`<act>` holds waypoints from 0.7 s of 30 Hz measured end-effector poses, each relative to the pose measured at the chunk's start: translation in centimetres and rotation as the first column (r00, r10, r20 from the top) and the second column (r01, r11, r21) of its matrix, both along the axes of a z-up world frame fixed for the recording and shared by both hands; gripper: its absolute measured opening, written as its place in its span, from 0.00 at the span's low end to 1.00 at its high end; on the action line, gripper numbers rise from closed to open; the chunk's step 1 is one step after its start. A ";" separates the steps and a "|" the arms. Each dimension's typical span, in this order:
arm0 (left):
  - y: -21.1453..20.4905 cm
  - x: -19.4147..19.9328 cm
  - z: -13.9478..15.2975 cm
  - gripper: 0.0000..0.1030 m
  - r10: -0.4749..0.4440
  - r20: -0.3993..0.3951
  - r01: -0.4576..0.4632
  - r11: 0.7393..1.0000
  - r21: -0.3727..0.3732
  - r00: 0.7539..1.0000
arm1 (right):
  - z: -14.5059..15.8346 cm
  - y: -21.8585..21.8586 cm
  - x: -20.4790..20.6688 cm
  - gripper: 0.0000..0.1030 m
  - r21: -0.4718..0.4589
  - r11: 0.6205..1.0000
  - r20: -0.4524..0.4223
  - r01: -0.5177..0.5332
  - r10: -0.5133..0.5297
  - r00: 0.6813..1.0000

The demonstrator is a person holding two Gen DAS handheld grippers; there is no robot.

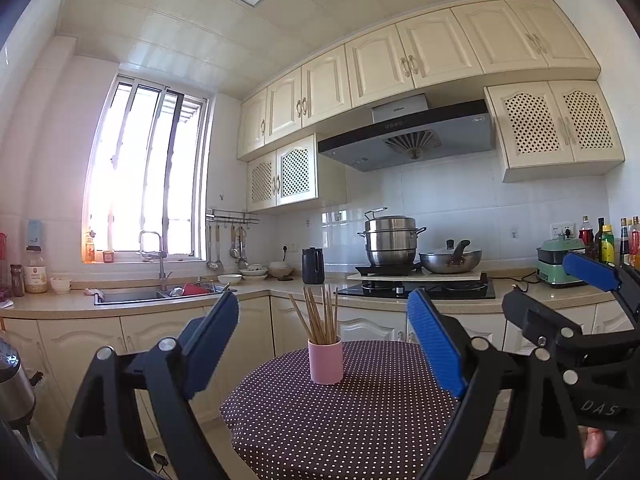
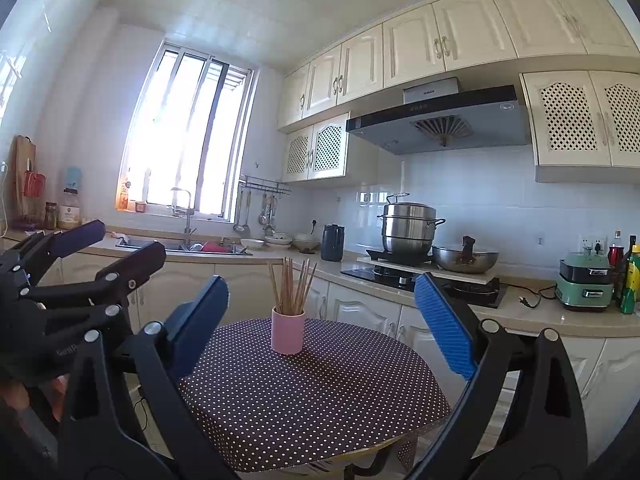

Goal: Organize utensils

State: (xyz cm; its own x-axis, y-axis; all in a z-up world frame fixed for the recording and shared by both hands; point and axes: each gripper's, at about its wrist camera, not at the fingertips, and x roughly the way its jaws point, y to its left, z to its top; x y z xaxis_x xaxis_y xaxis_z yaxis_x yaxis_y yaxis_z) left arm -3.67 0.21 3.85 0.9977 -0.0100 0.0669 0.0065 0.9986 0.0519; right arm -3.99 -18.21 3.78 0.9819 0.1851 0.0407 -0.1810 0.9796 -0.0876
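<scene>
- Right now the pink cup (image 1: 326,361) stands on the dotted table (image 1: 360,420), with chopsticks (image 1: 320,314) upright in it.
- Both grippers, left (image 1: 324,344) and right (image 2: 320,322), are wide apart and hold nothing.
- Only the right view shows the cutting board (image 2: 25,178).
- Only the left view shows a finger (image 1: 594,442).

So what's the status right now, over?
Left gripper and right gripper open, empty. Chopsticks upright in pink cup on dotted table. Nothing blocking.

Steamer pot (image 1: 391,240) and wok (image 1: 450,261) stood on the stove (image 1: 416,289). Black kettle (image 1: 312,265) sat on the counter, near bowls (image 1: 256,270). Green cooker (image 1: 562,260) stood beside bottles (image 1: 608,240).
</scene>
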 end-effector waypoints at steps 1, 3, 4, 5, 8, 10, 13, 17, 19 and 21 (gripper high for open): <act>-0.1 0.0 0.0 0.82 0.001 0.000 -0.001 1.000 0.000 1.000 | 0.0 0.0 0.0 0.90 0.000 1.000 -0.001 -0.001 0.001 1.000; -0.2 0.1 0.1 0.82 0.002 0.000 -0.002 1.000 0.000 1.000 | 0.0 0.0 0.0 0.90 0.001 1.000 -0.002 -0.002 0.002 1.000; -0.2 0.1 0.1 0.82 0.001 -0.001 -0.001 1.000 0.000 1.000 | 0.0 0.0 0.0 0.90 0.000 1.000 -0.001 -0.001 0.001 1.000; -0.2 0.0 0.1 0.82 0.001 -0.001 -0.001 1.000 0.001 1.000 | 0.0 0.0 0.0 0.90 -0.001 1.000 0.000 0.000 0.000 1.000; -0.2 0.2 0.1 0.82 0.003 -0.001 -0.003 1.000 0.002 1.000 | 0.0 -0.1 0.1 0.90 -0.001 1.000 -0.001 -0.001 0.001 1.000; -0.2 0.2 0.1 0.82 0.003 -0.001 -0.003 1.000 0.003 1.000 | 0.0 0.0 0.1 0.90 -0.001 1.000 -0.001 -0.002 0.002 1.000; -0.2 0.2 0.1 0.82 0.005 -0.002 -0.005 1.000 0.004 1.000 | 0.0 0.0 0.1 0.90 -0.002 1.000 -0.001 0.000 0.000 1.000; -0.1 0.1 0.0 0.82 0.004 -0.003 -0.004 1.000 0.004 1.000 | 0.0 -0.1 0.1 0.90 -0.001 1.000 -0.003 0.000 0.000 1.000; -0.1 0.1 0.0 0.82 0.004 -0.003 -0.004 1.000 0.003 1.000 | -0.1 -0.1 0.2 0.90 0.000 1.000 -0.004 0.000 0.000 1.000; -0.1 0.1 0.0 0.82 0.004 -0.003 -0.004 1.000 0.003 1.000 | -0.1 -0.1 0.2 0.90 0.001 1.000 -0.005 -0.001 0.001 1.000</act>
State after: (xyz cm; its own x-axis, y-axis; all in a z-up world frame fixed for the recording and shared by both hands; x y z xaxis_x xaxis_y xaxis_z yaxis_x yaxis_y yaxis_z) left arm -3.53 0.12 3.87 0.9979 -0.0061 0.0637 0.0026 0.9985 0.0544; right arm -3.81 -18.28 3.66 0.9820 0.1856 0.0358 -0.1821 0.9796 -0.0856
